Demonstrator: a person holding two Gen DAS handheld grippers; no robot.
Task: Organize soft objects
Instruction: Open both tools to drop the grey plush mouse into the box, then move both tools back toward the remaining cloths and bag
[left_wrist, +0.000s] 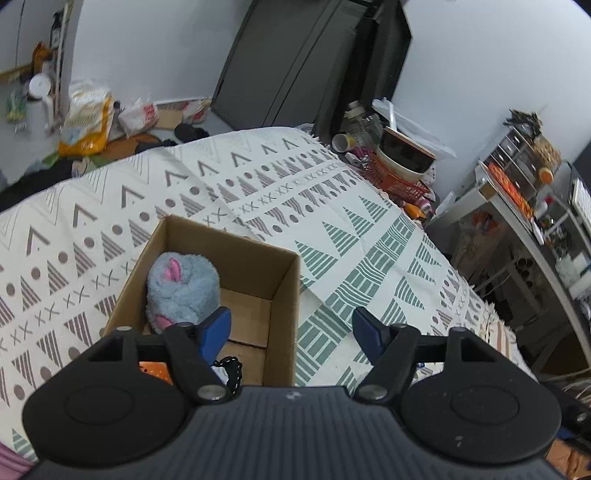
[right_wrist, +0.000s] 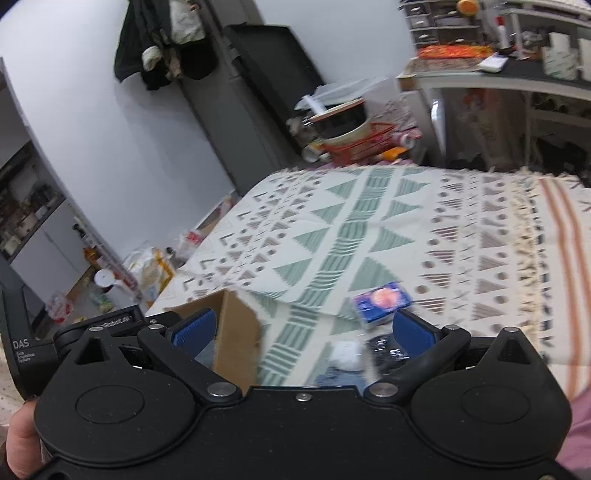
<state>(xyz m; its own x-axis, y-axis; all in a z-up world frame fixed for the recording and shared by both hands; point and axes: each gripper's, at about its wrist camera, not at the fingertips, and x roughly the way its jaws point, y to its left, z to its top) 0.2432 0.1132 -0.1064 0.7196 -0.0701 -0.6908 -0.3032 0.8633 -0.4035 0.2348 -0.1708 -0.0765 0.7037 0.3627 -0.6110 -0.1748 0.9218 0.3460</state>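
The bed (left_wrist: 332, 192), draped in a cream cover printed with green and brown triangles, fills most of both views before you. On it, toward the near left, stands an open cardboard box (left_wrist: 284, 291) — upright, its flaps out of the way. Inside the box, against its left wall, lies a grey-blue plush toy (left_wrist: 181, 284) with pink markings, curled on the box floor. In the right wrist view, a small blue packet (right_wrist: 382, 301) with a pink-orange picture rests on the cover to the right of the box, well apart from it; nearer to you sits a blurred heap of white and dark soft items (right_wrist: 351, 358), too smeared to identify. At the far edge of the bed, an orange basket (left_wrist: 402, 181) carries a bowl.

Your left hand-held gripper (left_wrist: 291, 332) hangs above the near right corner of the box, its blue pads spread wide, holding nothing. Your right hand-held gripper (right_wrist: 303, 328) is likewise spread wide and empty — poised over the cover between box and packet.
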